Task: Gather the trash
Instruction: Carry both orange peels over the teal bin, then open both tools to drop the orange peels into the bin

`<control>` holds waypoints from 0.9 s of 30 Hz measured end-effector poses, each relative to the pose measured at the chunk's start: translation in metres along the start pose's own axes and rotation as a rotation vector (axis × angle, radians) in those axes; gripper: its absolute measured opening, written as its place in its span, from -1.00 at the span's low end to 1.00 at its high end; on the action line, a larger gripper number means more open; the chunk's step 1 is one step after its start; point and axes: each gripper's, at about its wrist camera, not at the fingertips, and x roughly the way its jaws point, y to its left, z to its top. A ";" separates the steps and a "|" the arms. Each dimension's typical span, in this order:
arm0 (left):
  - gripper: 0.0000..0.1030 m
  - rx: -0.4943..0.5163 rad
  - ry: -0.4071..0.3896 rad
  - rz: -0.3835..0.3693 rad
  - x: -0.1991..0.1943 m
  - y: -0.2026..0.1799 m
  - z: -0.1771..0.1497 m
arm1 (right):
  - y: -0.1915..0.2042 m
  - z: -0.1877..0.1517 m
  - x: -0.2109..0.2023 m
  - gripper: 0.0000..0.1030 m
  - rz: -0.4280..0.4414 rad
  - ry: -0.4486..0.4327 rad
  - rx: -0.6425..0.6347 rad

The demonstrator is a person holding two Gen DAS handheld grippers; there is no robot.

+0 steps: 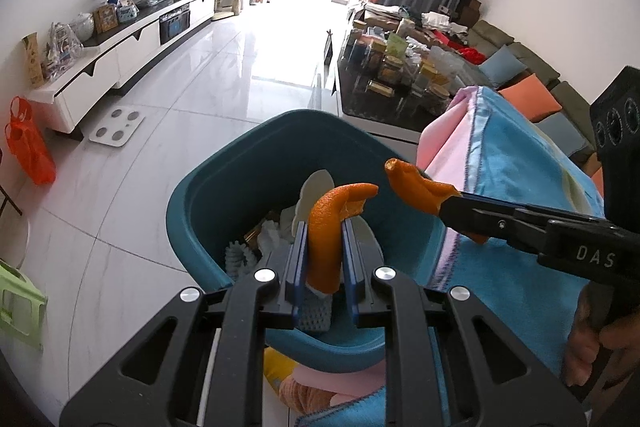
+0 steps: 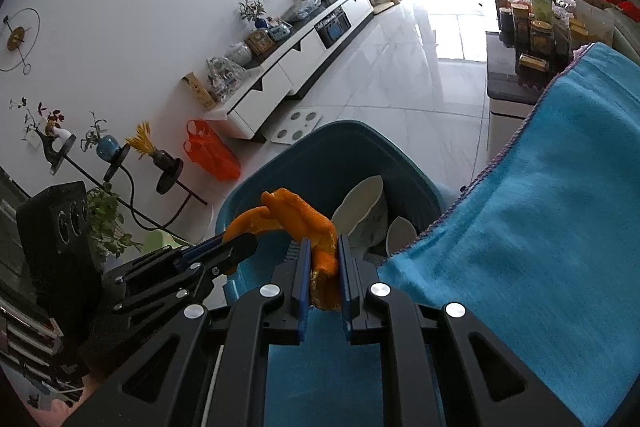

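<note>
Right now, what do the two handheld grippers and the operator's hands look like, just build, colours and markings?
Both match: black skeletal linkage arms with triangular cut-outs and round silver pivot caps, ending in black fingers faced with blue pads. The left gripper and right gripper share this. The right one's side carries white letters "DAS" and a black box with three round lenses behind. A bare hand grips its handle; no sleeve or cable shows.

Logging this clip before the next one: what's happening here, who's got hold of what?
A person holds a pair of tongs in each hand, both over a teal bin. The left tongs are shut on a curved strip of orange peel; the right tongs are shut on a second peel piece. Neither has been dropped yet. The bin already contains white scraps and other trash. A blue cloth covers the surface beside it.
</note>
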 end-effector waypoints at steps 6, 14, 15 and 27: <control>-0.66 -0.003 0.014 0.011 0.013 0.000 0.001 | 0.000 0.004 0.007 -0.77 -0.022 0.022 0.004; -0.54 -0.005 0.034 0.030 0.027 0.000 0.001 | 0.001 0.008 0.010 -0.77 -0.034 0.021 0.009; -0.50 -0.008 0.033 0.029 0.028 0.000 0.001 | 0.000 0.008 0.010 -0.77 -0.035 0.020 0.010; 0.30 -0.006 -0.028 0.051 0.011 0.003 0.000 | -0.007 0.007 -0.001 -0.21 -0.022 -0.035 0.034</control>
